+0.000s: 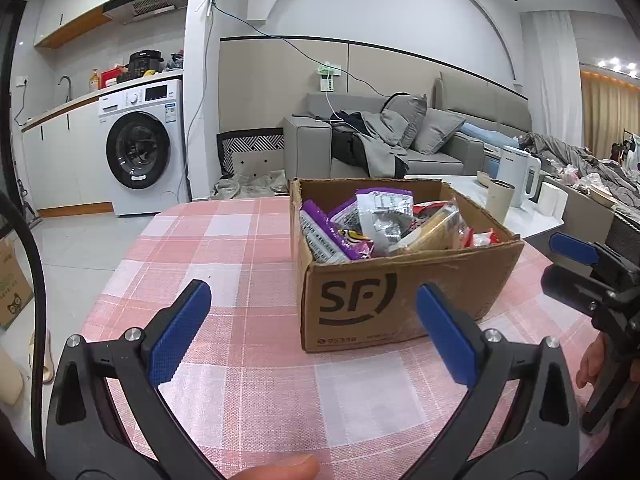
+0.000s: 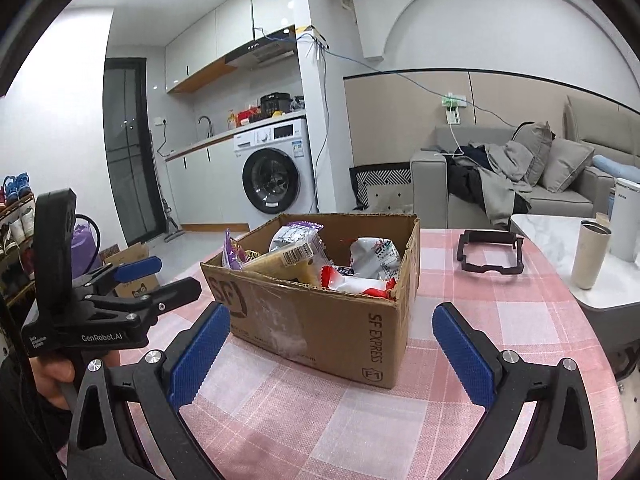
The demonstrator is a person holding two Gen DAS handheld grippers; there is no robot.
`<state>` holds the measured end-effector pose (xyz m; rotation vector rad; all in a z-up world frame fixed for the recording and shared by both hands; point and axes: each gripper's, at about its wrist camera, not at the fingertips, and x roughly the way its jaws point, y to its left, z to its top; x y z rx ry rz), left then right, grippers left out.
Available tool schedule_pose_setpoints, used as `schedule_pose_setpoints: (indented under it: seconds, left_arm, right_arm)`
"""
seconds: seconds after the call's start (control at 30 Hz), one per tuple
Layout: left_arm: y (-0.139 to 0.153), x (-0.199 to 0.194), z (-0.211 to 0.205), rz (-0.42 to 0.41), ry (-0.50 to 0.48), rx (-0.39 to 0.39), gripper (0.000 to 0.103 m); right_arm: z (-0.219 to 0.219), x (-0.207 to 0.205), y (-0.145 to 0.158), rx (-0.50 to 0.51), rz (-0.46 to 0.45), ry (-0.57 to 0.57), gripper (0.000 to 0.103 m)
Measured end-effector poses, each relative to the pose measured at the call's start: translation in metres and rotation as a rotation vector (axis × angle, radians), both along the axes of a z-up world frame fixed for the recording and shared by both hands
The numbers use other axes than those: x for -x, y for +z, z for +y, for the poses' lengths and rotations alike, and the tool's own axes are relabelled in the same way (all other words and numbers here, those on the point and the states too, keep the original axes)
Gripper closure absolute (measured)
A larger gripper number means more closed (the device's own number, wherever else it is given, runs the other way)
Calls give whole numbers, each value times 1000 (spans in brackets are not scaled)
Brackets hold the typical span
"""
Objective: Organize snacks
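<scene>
A brown SF cardboard box (image 1: 440, 276) stands on the pink checked tablecloth (image 1: 240, 264). It holds several snack packets: purple ones (image 1: 326, 232), a silver-white one (image 1: 384, 208), a yellowish pack (image 1: 434, 226) and a red one (image 1: 482, 238). My left gripper (image 1: 314, 332) is open just short of the box's front wall, holding nothing. In the right wrist view the box (image 2: 340, 328) sits corner-on, with a yellow pack (image 2: 290, 260) and a white-red packet (image 2: 374, 258) showing. My right gripper (image 2: 332, 356) is open and empty in front of it.
A black plastic frame (image 2: 490, 256) lies on the cloth behind the box to the right. A white side table (image 2: 560, 240) beside the table carries a cup (image 2: 590, 256) and a kettle. A sofa, a washing machine (image 1: 140, 148) and a shoe rack stand further off.
</scene>
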<state>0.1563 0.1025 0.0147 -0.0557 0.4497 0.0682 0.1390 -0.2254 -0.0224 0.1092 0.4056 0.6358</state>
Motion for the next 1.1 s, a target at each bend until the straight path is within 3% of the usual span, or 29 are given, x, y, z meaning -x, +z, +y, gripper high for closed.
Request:
schedule_pose_setpoints:
  seconds: [1.1]
  left_arm:
    - [-9,-1,-9,-29,-8,-16,1]
  right_arm:
    - [4,7,-7,15,-59,-16,0]
